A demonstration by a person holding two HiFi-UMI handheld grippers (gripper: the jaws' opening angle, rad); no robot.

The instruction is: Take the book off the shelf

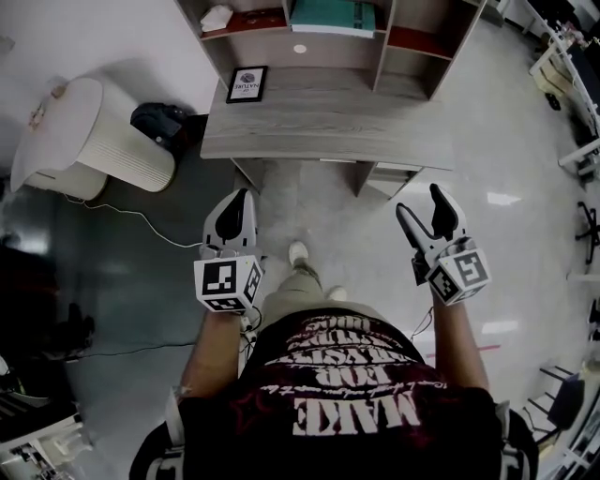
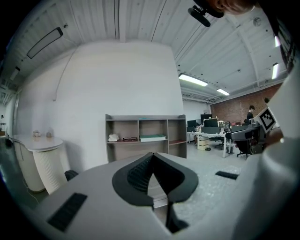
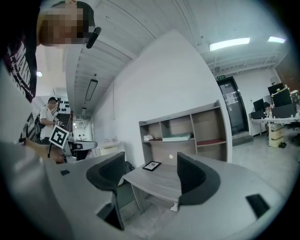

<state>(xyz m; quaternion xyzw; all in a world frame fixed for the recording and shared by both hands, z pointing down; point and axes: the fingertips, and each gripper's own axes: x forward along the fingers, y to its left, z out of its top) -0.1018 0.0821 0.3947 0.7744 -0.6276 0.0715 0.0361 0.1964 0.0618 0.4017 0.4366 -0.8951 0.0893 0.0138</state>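
A teal book (image 1: 330, 16) lies flat in the middle compartment of the wooden shelf unit (image 1: 398, 56) at the back of a grey desk (image 1: 328, 131). The book (image 2: 153, 138) shows small and far off in the left gripper view, and the book (image 3: 176, 137) also shows in the right gripper view. My left gripper (image 1: 242, 197) hangs in front of the desk's near edge, shut with nothing in it. My right gripper (image 1: 419, 201) is level with it to the right, open and empty. Both are well short of the shelf.
A framed picture (image 1: 247, 84) stands on the desk at left, with a white cloth (image 1: 217, 17) on the shelf above it. A white ribbed appliance (image 1: 89, 141) and a black object (image 1: 159, 120) sit on the floor to the left. Office chairs (image 1: 586, 220) line the right side.
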